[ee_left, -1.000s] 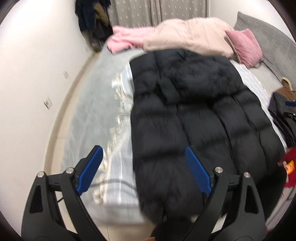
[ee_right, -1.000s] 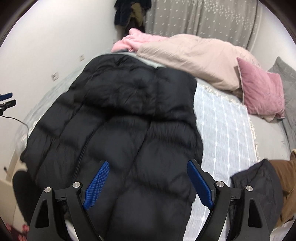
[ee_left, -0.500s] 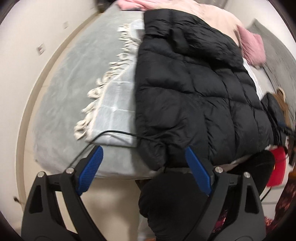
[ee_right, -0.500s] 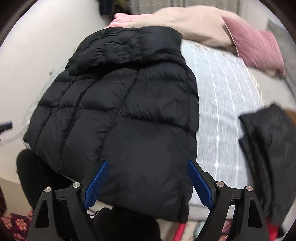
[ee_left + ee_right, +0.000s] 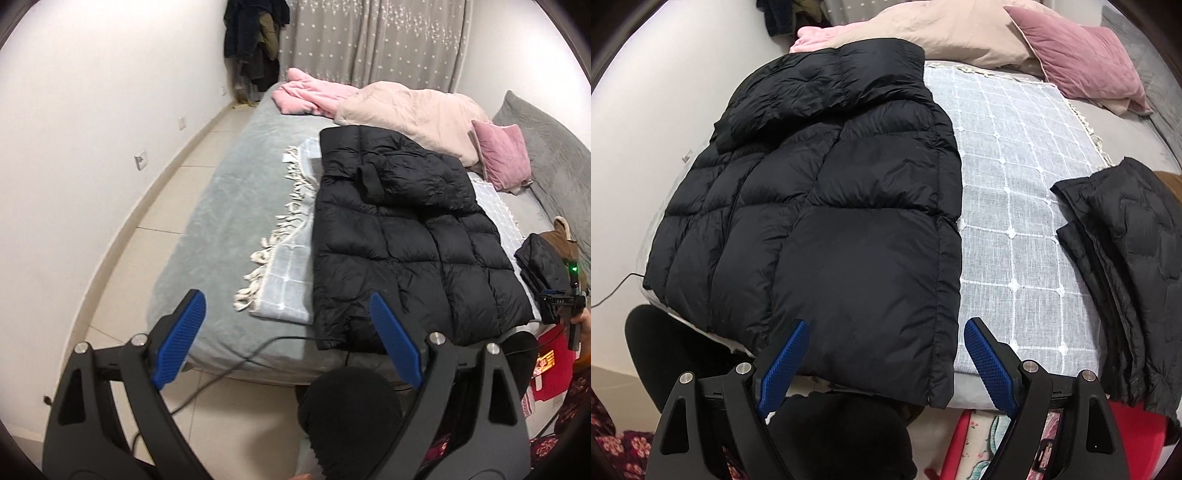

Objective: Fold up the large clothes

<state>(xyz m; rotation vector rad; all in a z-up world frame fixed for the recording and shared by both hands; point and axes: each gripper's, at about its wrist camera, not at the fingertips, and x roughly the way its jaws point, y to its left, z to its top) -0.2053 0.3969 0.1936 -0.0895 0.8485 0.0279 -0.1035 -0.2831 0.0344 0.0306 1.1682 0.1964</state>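
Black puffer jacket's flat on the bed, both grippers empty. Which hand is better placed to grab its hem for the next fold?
Right. The right gripper hangs open just over the black puffer jacket hem at the bed edge. The left gripper is open too, but off beside the jacket's corner.

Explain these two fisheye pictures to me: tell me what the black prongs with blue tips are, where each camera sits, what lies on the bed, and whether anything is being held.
The prongs are hand-held two-finger grippers, one in each of a person's hands, with blue rubber pads. A camera on each looks forward along its fingers, so one picture comes from the left gripper and the other from the right gripper.

On the bed lies a checked throw with a black puffer jacket spread flat on it, its hem at the near edge. A smaller folded dark garment lies beside it. At the far end lie a beige duvet, a pink pillow and pink clothing.

Both grippers are open; neither holds anything.
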